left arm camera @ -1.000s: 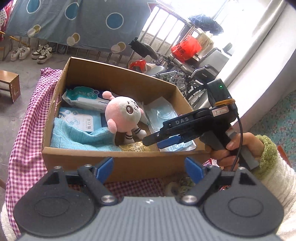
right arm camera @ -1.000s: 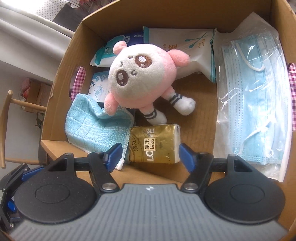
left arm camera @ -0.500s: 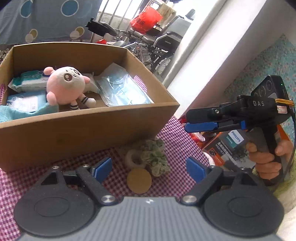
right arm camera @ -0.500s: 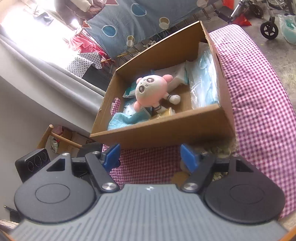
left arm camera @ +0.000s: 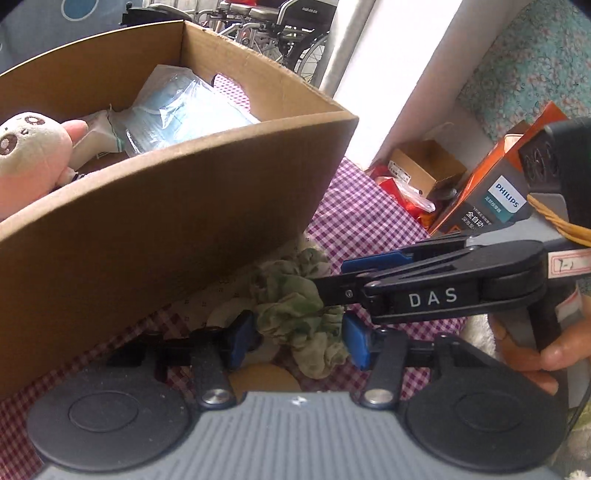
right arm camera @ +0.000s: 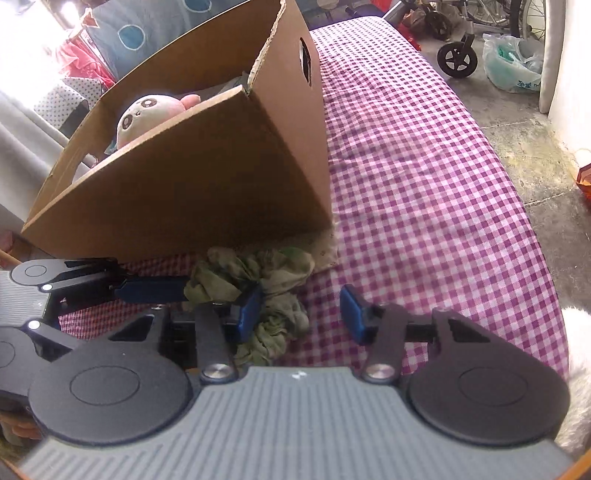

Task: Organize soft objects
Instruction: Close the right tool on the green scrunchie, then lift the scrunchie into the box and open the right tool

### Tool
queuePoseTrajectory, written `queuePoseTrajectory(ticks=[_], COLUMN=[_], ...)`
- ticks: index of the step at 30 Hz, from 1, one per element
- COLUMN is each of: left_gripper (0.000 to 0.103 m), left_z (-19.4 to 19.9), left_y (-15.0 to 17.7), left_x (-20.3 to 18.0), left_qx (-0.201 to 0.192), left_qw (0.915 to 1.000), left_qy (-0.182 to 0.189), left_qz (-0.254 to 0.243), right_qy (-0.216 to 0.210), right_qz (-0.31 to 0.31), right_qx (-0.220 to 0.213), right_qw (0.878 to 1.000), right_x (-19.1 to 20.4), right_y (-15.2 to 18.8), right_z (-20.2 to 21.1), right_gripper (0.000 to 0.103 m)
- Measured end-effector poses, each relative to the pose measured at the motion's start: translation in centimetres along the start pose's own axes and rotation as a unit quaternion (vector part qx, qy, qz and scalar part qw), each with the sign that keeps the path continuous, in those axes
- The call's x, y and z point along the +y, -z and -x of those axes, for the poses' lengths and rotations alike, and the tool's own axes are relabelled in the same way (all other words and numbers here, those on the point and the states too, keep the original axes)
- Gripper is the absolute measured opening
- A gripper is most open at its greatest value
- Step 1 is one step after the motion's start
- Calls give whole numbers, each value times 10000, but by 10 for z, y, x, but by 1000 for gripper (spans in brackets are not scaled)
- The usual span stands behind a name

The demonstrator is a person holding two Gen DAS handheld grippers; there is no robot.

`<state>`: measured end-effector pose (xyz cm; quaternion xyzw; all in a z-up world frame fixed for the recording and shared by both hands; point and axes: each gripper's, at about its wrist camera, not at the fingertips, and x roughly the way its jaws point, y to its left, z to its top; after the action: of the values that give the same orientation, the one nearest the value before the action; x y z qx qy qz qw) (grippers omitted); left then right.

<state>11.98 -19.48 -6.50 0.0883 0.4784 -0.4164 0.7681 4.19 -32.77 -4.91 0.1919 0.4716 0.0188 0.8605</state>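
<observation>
A crumpled green scrunchie point(left arm camera: 295, 310) lies on the checked tablecloth just in front of the cardboard box point(left arm camera: 166, 229); it also shows in the right wrist view point(right arm camera: 255, 280). My left gripper point(left arm camera: 299, 338) is low over it, open, with the scrunchie between its blue pads. My right gripper point(right arm camera: 301, 314) is open beside it, its left pad touching the scrunchie. The box point(right arm camera: 192, 173) holds a pink plush toy point(left arm camera: 26, 158), also visible in the right wrist view point(right arm camera: 147, 110), and a packet of blue masks point(left arm camera: 184, 107).
A round tan disc point(left arm camera: 264, 376) and a white ring lie under the left gripper. The checked tablecloth point(right arm camera: 424, 184) stretches to the right of the box. Beyond the table edge are an orange Philips carton point(left arm camera: 498, 195), small boxes and a wheelchair point(left arm camera: 273, 22).
Both grippers dropped from above the box to the tablecloth in front of it. The left gripper has narrowed around the scrunchie; the right one came in beside it.
</observation>
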Motion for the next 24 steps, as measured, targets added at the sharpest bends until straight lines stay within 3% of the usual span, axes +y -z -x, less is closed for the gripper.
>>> queuePoseTrajectory(ticks=[3, 8, 12, 16, 21, 24], left_gripper=[33, 19, 18, 19, 20, 20], left_z=[-11, -11, 10, 58, 124, 132], left_y=[-3, -4, -5, -9, -40, -67], left_x=[3, 5, 0, -8, 4, 24], left_qx=[99, 16, -181, -650, -1523, -1721], left_qw=[9999, 9999, 9998, 9977, 9882, 9850], left_qy=[-123, -167, -83, 7, 86, -76], left_qz=[48, 36, 18, -187, -121, 62], right_qy=[97, -99, -177, -312, -626, -691], right_qz=[317, 383, 479, 937, 1547, 1812], right_qx=[-20, 72, -200, -772, -1321, -1238], right_qw=[9994, 9992, 9985, 9921, 9771, 9732], right_x=[5, 6, 19, 48, 80, 93], right_y=[-3, -5, -4, -13, -56, -93], right_z=[-7, -11, 14, 64, 104, 93], right_gripper=[40, 12, 10, 10, 10, 10])
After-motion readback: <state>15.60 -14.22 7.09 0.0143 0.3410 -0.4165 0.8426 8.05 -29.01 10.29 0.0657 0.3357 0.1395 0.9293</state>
